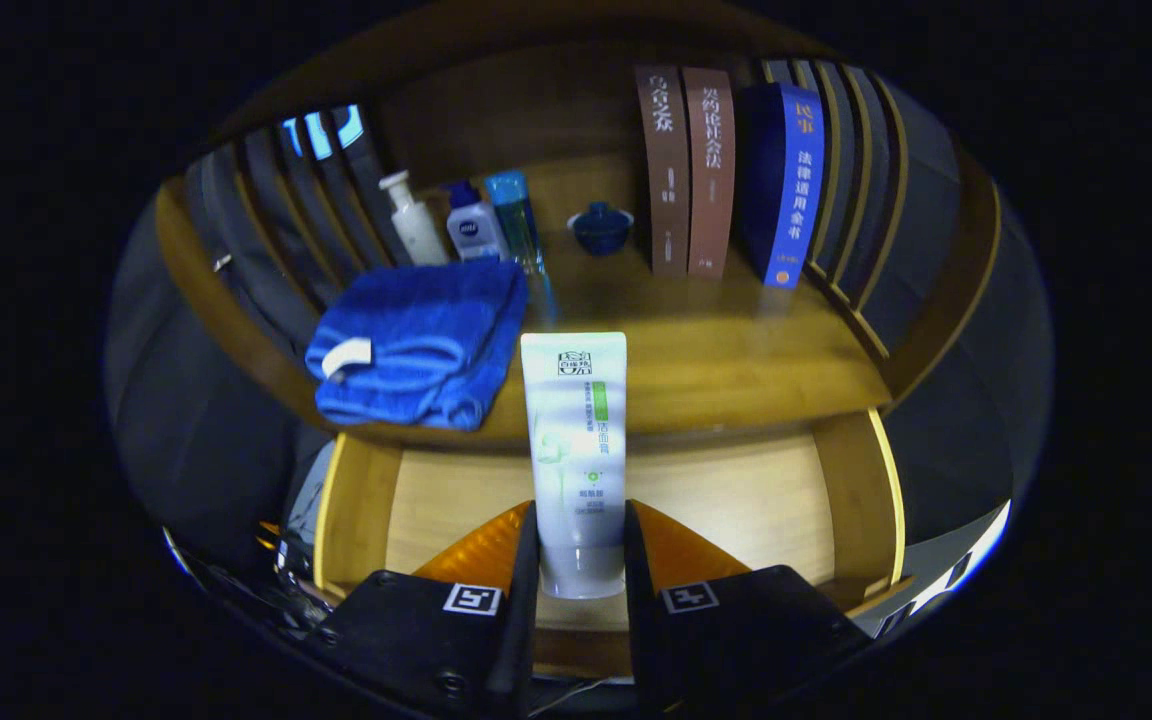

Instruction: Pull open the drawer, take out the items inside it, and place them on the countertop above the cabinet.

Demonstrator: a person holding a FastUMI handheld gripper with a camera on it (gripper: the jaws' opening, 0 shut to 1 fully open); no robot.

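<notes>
A white tube with green print (pixel 576 440) stands upright between my fingers, its lower end pinched by both. My gripper (pixel 581 545) is shut on it, held above the pulled-open wooden drawer (pixel 736 500), whose pale bottom shows bare behind the tube. Beyond the drawer lies the wooden countertop (pixel 736 350). A folded blue towel (pixel 416 345) rests on the countertop's left part, just left of the tube's top.
At the back of the countertop stand a white pump bottle (pixel 414 220), a white-and-blue bottle (pixel 474 225), a clear blue bottle (pixel 514 215), a small dark blue lidded bowl (pixel 601 228), two brown books (pixel 686 170) and a blue book (pixel 786 180). Slatted side walls flank the shelf.
</notes>
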